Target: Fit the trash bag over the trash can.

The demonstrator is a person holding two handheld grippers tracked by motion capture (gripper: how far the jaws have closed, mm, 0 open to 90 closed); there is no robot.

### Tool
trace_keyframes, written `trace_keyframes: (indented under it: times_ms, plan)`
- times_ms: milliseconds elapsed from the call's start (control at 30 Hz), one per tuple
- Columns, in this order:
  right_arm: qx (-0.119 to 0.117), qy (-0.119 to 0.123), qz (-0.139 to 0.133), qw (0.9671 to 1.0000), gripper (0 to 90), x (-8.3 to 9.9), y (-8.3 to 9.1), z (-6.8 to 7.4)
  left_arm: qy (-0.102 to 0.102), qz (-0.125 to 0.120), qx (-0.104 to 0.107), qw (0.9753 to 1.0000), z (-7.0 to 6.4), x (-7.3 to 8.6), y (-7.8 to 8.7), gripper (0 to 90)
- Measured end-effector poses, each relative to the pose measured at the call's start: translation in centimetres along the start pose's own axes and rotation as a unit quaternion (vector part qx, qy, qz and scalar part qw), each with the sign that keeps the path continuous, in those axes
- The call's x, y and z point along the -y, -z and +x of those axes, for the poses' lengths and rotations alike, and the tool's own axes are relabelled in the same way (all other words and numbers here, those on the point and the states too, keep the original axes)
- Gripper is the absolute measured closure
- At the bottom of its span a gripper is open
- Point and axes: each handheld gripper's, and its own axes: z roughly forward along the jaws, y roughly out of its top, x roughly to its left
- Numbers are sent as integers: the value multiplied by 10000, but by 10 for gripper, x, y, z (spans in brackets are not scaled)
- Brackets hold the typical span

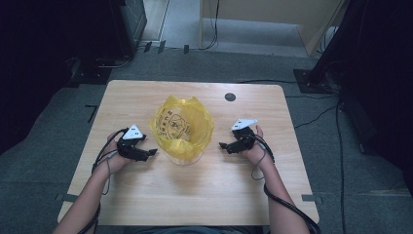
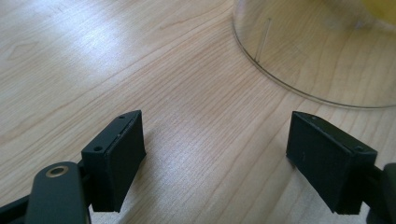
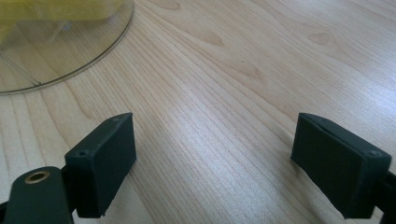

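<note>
The clear container (image 1: 184,155) stands mid-table (image 1: 195,195) with the bag (image 1: 181,126) in it. Left of the container rests the left gripper (image 1: 151,152); right of it, the right gripper (image 1: 223,145). Both point toward the container, near it.

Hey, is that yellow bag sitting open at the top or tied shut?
Open. The yellow bag lines a clear container, and its mouth spreads wide over the rim in the high view, with no knot.

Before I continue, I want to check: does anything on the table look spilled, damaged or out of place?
Nothing stands out. The yellow bag lines the clear container, which stands upright on the table with nothing spilled around it. The left gripper and right gripper rest open on either side, touching neither.
</note>
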Motion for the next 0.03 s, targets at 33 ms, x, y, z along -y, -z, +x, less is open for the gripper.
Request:
trace_keyframes:
  times_ms: [33]
  plan:
    - [0, 0, 0, 10000, 137, 0, 0, 0, 0, 0, 0, 10000, 0, 0, 0, 187]
